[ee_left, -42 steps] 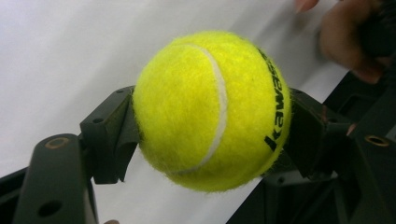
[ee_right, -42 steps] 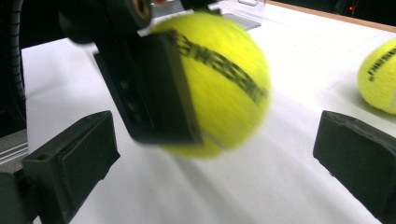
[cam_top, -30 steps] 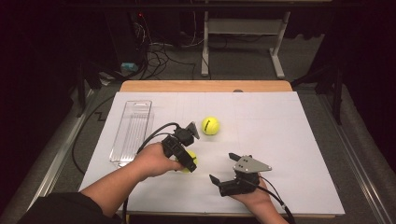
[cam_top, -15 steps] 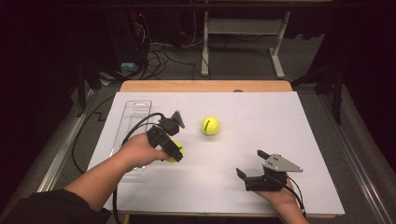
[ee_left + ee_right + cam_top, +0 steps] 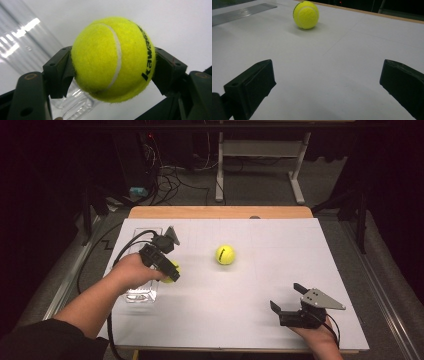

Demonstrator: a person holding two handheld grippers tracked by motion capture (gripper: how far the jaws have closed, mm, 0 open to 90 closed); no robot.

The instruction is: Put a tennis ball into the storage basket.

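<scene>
My left gripper (image 5: 169, 270) is shut on a yellow tennis ball (image 5: 112, 58), whose edge peeks out at the jaws (image 5: 172, 271) in the high view. It hangs just right of a clear plastic tube (image 5: 142, 270) that lies along the table's left side; the tube (image 5: 30, 47) runs behind the ball in the left gripper view. A second yellow tennis ball (image 5: 225, 254) rests near the table's middle, also ahead of my right gripper (image 5: 306, 14). My right gripper (image 5: 287, 299) stands open at the front right, nothing between its jaws.
A white sheet (image 5: 280, 265) covers the wooden table (image 5: 220, 212). Dark floor, cables and a table frame (image 5: 260, 165) lie beyond the far edge. Cables trail from both grippers.
My left gripper has carried its ball leftward and a little up, toward the clear tube. My right gripper has moved right, away from the middle, and stays open.
</scene>
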